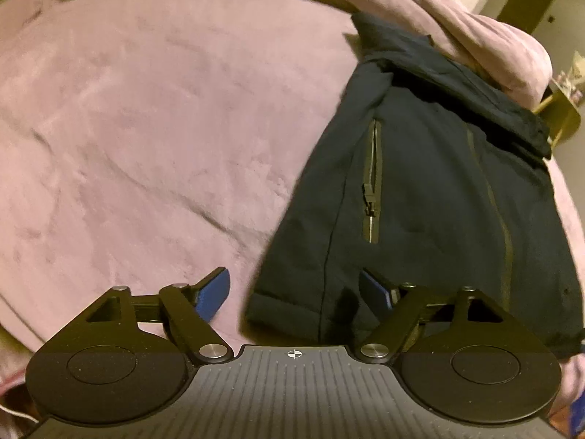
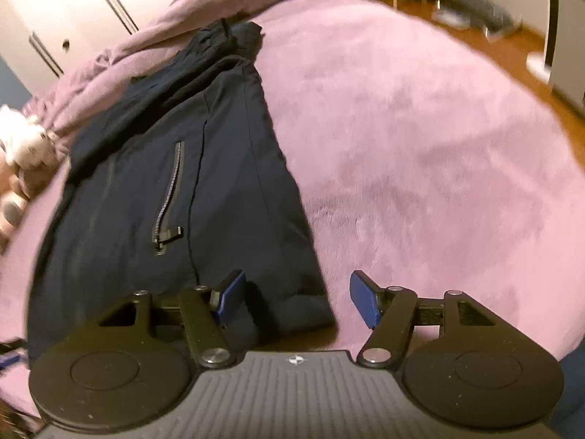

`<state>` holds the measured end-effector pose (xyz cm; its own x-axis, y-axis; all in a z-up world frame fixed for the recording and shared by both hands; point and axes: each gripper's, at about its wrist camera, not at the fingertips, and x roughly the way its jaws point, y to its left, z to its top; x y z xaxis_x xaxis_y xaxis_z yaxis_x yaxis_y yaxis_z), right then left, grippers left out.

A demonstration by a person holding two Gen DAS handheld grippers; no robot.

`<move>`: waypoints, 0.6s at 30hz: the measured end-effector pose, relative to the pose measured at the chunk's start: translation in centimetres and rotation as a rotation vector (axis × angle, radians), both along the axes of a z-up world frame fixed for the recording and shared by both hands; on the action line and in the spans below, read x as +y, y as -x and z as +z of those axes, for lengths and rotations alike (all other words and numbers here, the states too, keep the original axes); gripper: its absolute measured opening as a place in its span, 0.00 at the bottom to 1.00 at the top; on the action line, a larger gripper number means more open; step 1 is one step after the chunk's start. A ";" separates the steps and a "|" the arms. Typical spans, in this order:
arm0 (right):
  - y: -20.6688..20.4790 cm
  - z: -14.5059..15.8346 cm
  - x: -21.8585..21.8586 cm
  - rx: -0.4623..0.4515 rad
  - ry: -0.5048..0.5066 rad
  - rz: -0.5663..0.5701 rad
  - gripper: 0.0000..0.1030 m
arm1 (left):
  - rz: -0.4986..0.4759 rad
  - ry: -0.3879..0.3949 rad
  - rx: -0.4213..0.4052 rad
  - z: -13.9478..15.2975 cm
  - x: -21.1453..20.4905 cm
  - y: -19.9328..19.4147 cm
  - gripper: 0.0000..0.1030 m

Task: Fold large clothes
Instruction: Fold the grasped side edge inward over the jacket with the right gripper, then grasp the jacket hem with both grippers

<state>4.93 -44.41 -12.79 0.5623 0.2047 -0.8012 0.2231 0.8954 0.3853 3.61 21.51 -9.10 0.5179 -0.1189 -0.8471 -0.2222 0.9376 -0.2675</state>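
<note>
Jacket (image 1: 420, 197): dark navy, smooth woven shell, folded into a long narrow shape; lies flat on the bed, hem end near, collar end far.
Jacket, right-wrist view (image 2: 153, 190): fills the left half; its right edge runs straight from near to far.
Left gripper (image 1: 294, 296): fingers wide apart, holding nothing; blue ribbed pads (image 1: 214, 298); near hem corner of the jacket sits between the fingers, right pad over the cloth. Contact w/ the cloth: can't tell.
Right gripper (image 2: 294, 298): fingers wide apart, nothing clamped; left pad over the jacket's near right corner, right pad over bare blanket.
Pocket zip (image 1: 372, 183): metal teeth, narrow vertical slit, pull hanging near the lower end.
Blanket (image 1: 146, 128): pink-lilac plush, fuzzy nap, soft creases; covers the bed under the jacket.
Duvet (image 1: 457, 22): same pink, bunched in thick folds at the far side, touching the jacket's collar end.
Plush toy (image 2: 25, 146): white, fluffy, far left by the bunched duvet.
Wardrobe (image 2: 73, 11): white doors, far left.
Floor (image 2: 512, 47): wood, far right.
</note>
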 end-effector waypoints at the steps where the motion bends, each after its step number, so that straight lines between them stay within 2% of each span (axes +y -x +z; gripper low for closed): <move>1: -0.1 -0.2 -0.3 0.006 -0.039 0.006 0.62 | -0.004 0.013 0.006 -0.2 0.1 -0.2 0.79; 4: -0.1 -0.7 -0.9 0.012 -0.090 0.007 0.62 | -0.006 0.032 0.028 -0.5 0.4 -0.7 0.76; 9: -0.2 -1.0 -2.2 0.012 -0.144 -0.030 0.62 | -0.012 0.113 0.061 -1.4 0.6 -1.1 0.76; 11: -0.3 -1.4 -3.0 0.025 -0.209 -0.042 0.59 | -0.018 0.120 0.068 -1.7 0.7 -1.3 0.75; 15: -0.6 -2.7 -3.9 0.047 -0.302 -0.069 0.58 | -0.008 0.127 0.093 -2.2 1.1 -1.8 0.66; 18: -1.1 -3.5 -4.2 0.053 -0.355 -0.071 0.55 | -0.023 0.106 0.110 -2.5 1.2 -2.4 0.61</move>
